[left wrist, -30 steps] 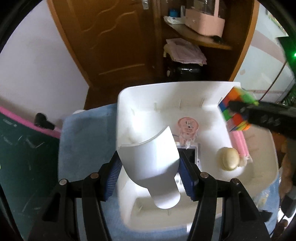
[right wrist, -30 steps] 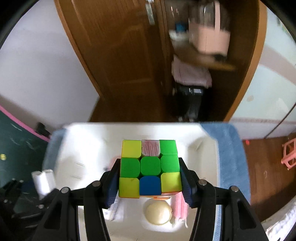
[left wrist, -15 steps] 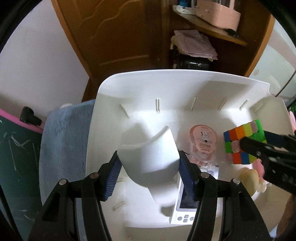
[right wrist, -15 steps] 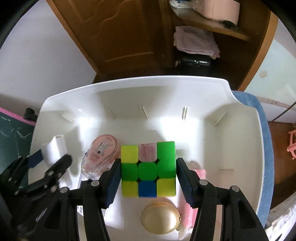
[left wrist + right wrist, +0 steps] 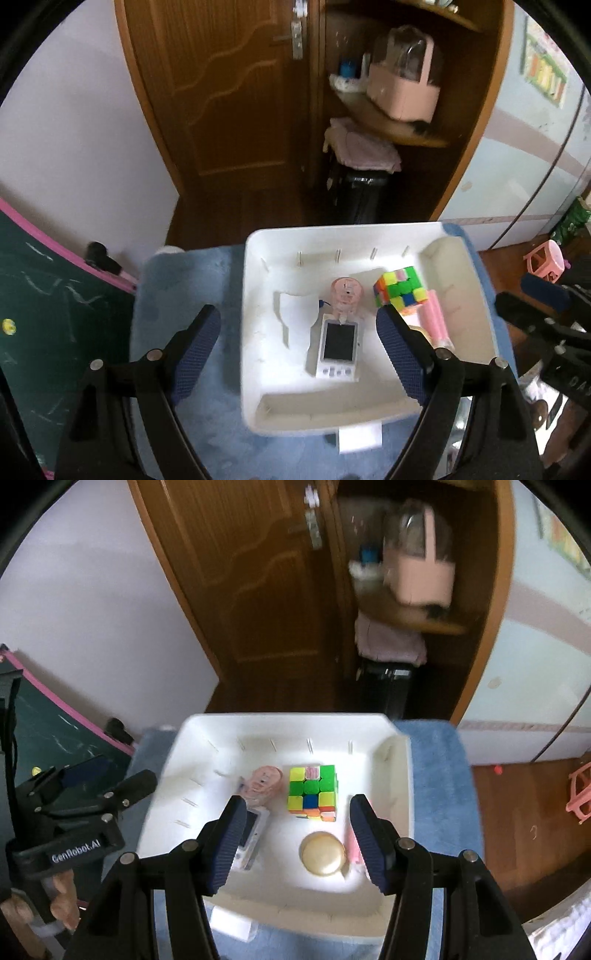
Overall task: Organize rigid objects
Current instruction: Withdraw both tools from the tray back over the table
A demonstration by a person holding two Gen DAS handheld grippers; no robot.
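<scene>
both grippers released: left gripper fingers opening, empty; cube dropped.

Ahead of me a brown wooden door stands beside an open wooden cupboard holding a pink box on its shelf, folded pink cloth and a dark bin below. A plain pale wall runs left of the door; a light blue wall lies right. A green chalkboard leans at my left, over brown floor
</scene>
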